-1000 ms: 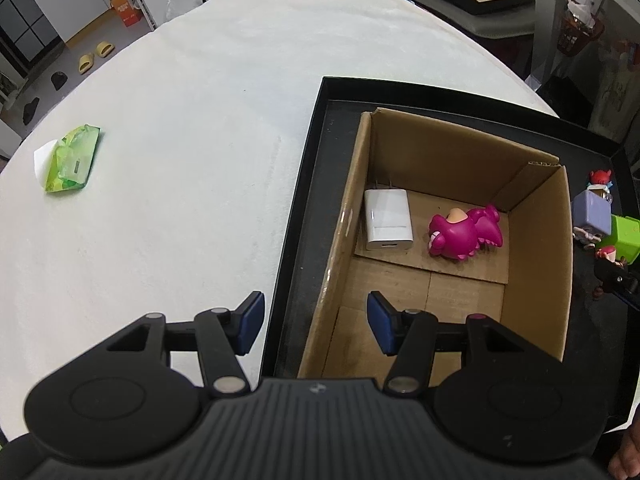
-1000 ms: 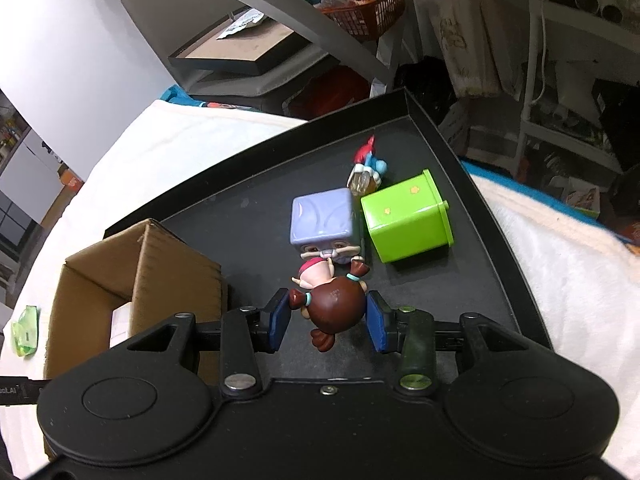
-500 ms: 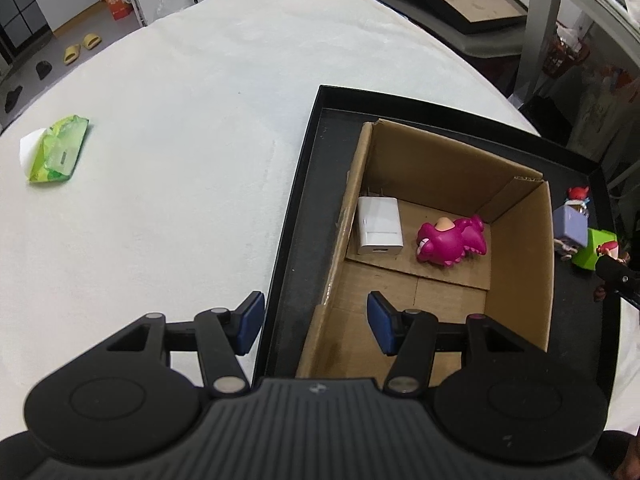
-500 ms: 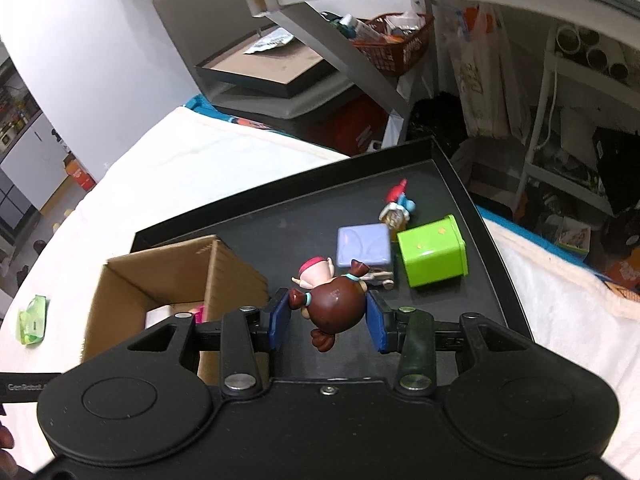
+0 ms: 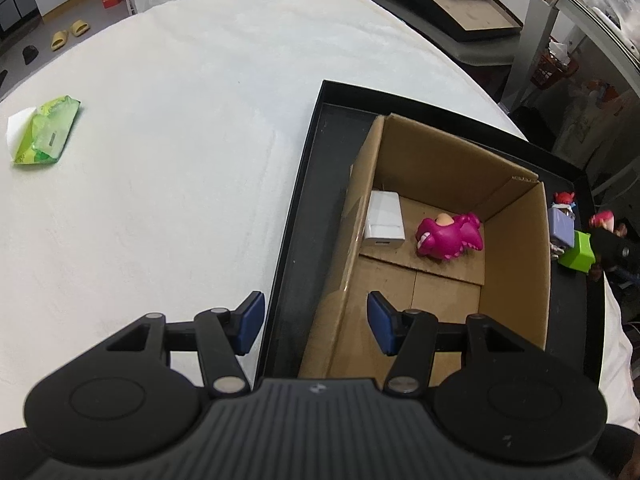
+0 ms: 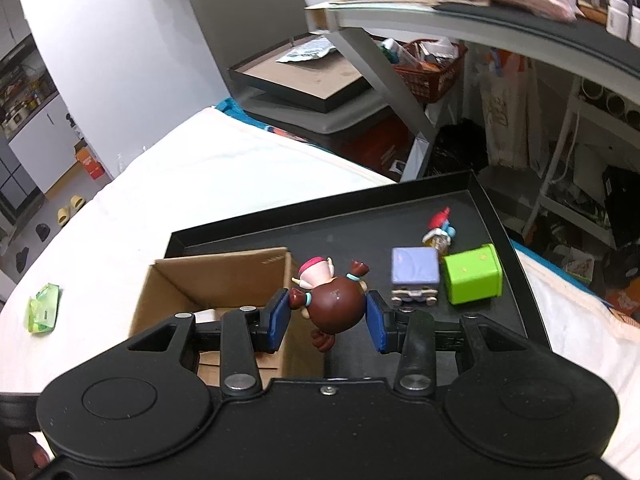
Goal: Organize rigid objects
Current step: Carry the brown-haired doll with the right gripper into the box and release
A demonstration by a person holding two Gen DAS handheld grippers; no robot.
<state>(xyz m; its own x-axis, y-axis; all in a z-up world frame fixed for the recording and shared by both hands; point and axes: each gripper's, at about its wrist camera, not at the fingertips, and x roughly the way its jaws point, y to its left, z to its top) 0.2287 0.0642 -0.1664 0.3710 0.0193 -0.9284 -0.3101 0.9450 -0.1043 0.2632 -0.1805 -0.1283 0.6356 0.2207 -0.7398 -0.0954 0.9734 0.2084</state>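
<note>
Between right gripper (image 6: 326,316) pads: figurine (image 6: 334,308)

A brown figurine (image 6: 334,309) is showing a pink cap; a magenta toy (image 5: 448,235) and white charger (image 5: 384,221) are lying in the tan box (image 5: 516,256); a green cube (image 6: 473,274) is sitting beside a lilac one (image 6: 415,272).

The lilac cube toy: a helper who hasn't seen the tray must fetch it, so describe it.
On the black tray, right of the cardboard box, three toys cluster. The lilac cube toy sits between the green cube and the box, the only cube on small feet.
</note>
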